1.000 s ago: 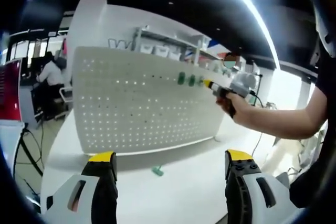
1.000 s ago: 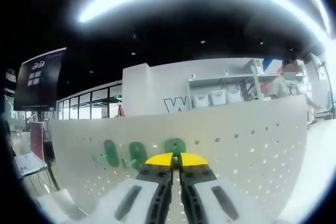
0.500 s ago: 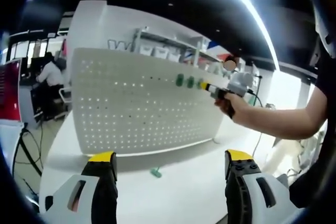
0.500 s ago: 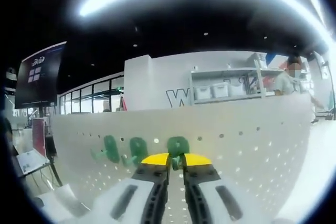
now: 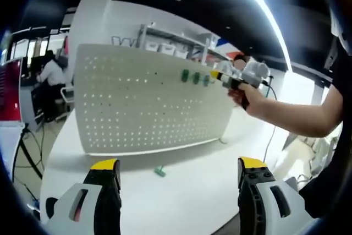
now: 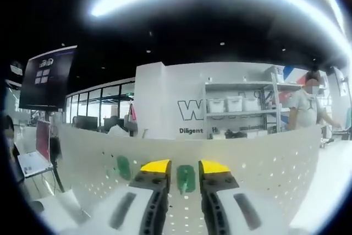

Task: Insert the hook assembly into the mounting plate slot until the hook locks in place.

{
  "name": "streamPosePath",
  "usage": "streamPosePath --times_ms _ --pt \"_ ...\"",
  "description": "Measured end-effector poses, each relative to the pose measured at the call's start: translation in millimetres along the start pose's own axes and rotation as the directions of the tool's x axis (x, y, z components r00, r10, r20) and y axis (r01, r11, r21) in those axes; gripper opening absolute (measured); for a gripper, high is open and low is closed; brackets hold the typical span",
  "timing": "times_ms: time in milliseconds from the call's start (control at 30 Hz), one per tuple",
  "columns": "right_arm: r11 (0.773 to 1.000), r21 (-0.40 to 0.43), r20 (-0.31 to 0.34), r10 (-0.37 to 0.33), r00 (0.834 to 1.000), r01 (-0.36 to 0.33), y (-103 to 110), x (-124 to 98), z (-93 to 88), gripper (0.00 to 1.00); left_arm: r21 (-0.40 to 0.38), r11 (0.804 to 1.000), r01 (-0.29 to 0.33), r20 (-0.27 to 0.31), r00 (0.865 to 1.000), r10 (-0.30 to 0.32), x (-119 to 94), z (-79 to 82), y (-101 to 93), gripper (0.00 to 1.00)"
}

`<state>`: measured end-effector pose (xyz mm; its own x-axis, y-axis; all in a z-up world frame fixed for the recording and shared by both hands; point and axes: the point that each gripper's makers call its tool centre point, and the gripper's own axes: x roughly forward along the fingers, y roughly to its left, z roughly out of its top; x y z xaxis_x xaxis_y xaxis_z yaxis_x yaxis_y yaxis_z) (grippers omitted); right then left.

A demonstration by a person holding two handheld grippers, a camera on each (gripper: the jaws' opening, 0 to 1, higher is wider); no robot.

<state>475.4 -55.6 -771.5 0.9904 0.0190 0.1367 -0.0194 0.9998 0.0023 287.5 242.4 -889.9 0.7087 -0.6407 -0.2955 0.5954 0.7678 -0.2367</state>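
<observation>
Between parted yellow-tipped jaws, green hook sits on pegboard.

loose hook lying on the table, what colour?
Green. The loose hook shows best in the left gripper view, lying on the white table before the pegboard.

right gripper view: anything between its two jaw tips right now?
Yes. In the right gripper view a green hook on the pegboard shows in the gap of the open right gripper; contact can't be judged.

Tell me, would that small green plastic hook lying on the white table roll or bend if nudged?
The small green plastic hook probably slides rather than rolls: its shape looks angular. It looks like moulded plastic, so likely stiff and light. The white table looks smooth, so it may skid.
</observation>
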Motion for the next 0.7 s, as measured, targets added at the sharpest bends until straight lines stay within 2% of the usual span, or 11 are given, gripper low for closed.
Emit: streamPosePath --times_ms 167,267,400,467,500,633,700 --pt "0.999 -0.016 -0.019 0.031 0.999 -0.031 -1 -11 0.9 0.22 0.025 1.000 0.001 -0.003 1.000 -0.001 -4 0.2 -2.4 0.89" --pt "0.997 0.005 -0.115 0.074 0.991 -0.074 0 -22 -23.3 0.24 0.026 1.000 0.004 -0.009 1.000 -0.004 -6 -2.0 -3.4 0.89" --pt "0.995 0.024 -0.195 0.103 0.975 -0.100 0 -40 -48.8 0.29 0.019 1.000 0.022 -0.016 1.000 -0.021 -8 -7.4 -8.6 0.91" --pt "0.984 0.053 -0.255 0.178 0.950 -0.170 10 -51 -67.9 0.28 0.019 0.999 0.033 -0.029 0.999 -0.032 -8 -12.6 -12.5 0.92" --pt "0.978 0.096 -0.310 0.207 0.928 -0.186 13 -59 -84.1 0.28 0.018 0.999 0.037 -0.033 0.999 -0.036 -8 -14.4 -13.8 0.93" --pt "0.971 0.111 -0.386 0.240 0.891 -0.214 17 -85 -112.8 0.30 0.015 0.999 0.048 -0.061 0.997 -0.047 -10 -23.0 -17.5 0.94" --pt "0.970 0.110 -0.399 0.244 0.884 -0.218 19 -95 -120.7 0.31 0.011 0.999 0.047 -0.069 0.997 -0.046 -12 -25.8 -18.0 0.94"
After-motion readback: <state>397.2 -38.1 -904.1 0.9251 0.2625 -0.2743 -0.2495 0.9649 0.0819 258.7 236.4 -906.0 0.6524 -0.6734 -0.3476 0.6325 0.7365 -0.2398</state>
